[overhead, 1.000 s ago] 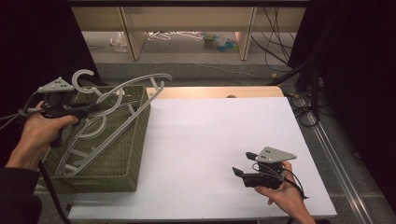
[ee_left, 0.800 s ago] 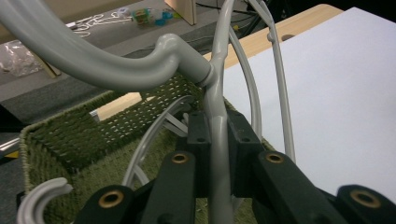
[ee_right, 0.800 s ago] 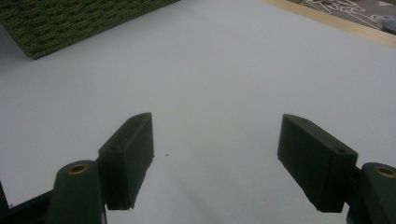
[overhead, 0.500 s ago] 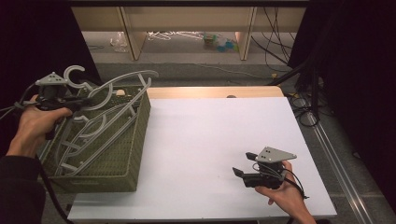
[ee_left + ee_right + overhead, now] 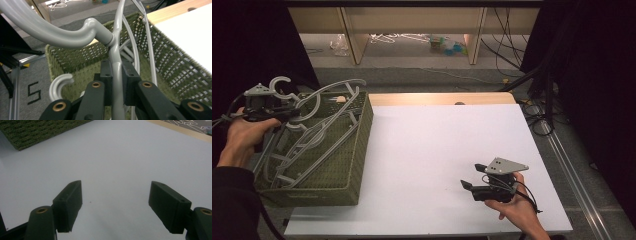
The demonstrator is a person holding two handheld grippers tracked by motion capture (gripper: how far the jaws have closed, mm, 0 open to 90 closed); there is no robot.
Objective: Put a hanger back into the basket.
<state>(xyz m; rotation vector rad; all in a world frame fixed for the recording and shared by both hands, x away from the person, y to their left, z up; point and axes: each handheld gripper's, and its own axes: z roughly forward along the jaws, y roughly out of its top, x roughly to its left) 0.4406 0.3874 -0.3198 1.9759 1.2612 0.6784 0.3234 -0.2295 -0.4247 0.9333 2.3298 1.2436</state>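
Note:
A grey plastic hanger (image 5: 333,86) is lifted at a tilt over the left end of a green woven basket (image 5: 360,150), its hook (image 5: 278,83) up at the left. My left gripper (image 5: 291,113) is shut on it. In the left gripper view the jaws pinch the hanger's neck (image 5: 116,65) just below the hook (image 5: 50,32), over the basket's wall (image 5: 80,53). More grey hangers (image 5: 304,150) lie in the basket. My right gripper (image 5: 471,175) hovers low over the white tabletop (image 5: 437,145) at the front right, open, nothing between its fingers (image 5: 69,202).
The basket takes up the table's left side, with its corner (image 5: 37,130) in the right gripper view. A wooden strip (image 5: 437,98) runs along the table's far edge. Beyond it are shelf legs, loose hangers on the floor (image 5: 397,37) and cables (image 5: 532,75) at the right.
My left hand has carried the held hanger leftward and a little lower over the basket. The right hand and its gripper have stayed where they were.

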